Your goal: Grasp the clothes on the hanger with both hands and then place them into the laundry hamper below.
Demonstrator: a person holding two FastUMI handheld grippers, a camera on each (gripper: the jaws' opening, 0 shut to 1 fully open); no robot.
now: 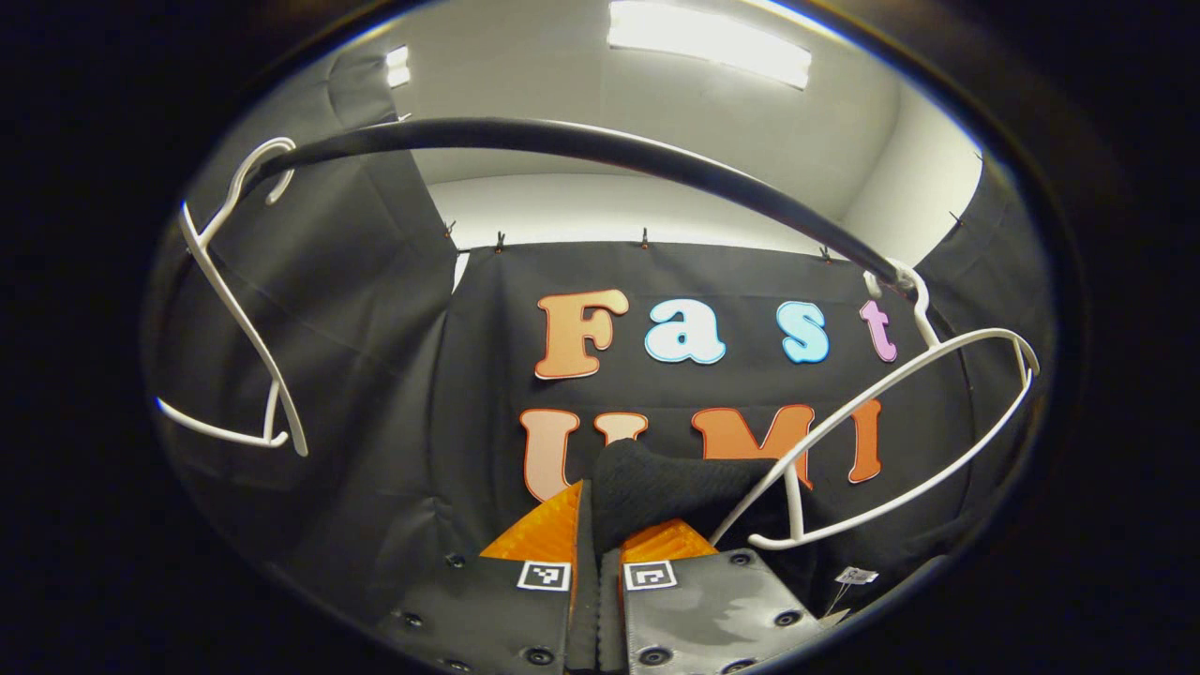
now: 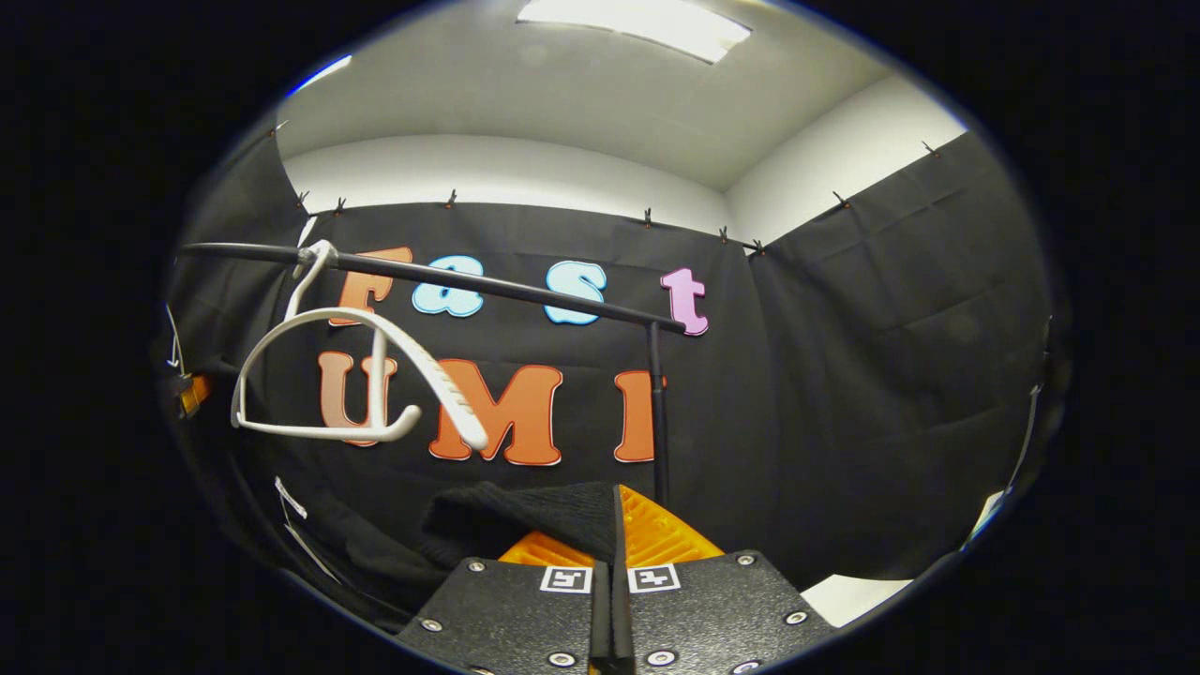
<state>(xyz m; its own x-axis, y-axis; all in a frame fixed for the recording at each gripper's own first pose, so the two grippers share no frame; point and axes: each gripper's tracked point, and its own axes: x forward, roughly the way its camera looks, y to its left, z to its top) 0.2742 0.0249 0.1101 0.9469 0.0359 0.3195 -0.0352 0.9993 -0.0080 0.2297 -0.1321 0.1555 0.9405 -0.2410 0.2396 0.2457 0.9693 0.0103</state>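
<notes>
A dark knitted garment point(image 1: 670, 487) bunches up between the orange fingers of my left gripper point(image 1: 597, 539), which is shut on it just below a bare white hanger point(image 1: 891, 431). In the right gripper view the same dark garment point(image 2: 525, 516) drapes off to the left from my right gripper point(image 2: 616, 530), whose orange fingers are shut on its edge. The bare white hanger point(image 2: 366, 375) hangs from the black rail point(image 2: 450, 274) up and to the left of that gripper. The hamper is hidden.
The black rail point(image 1: 581, 145) arcs overhead in the left gripper view, carrying a second bare white hanger point(image 1: 239, 309) at the far left. A black upright post point(image 2: 658, 412) holds the rail's end just behind my right gripper. Black cloth walls stand close behind.
</notes>
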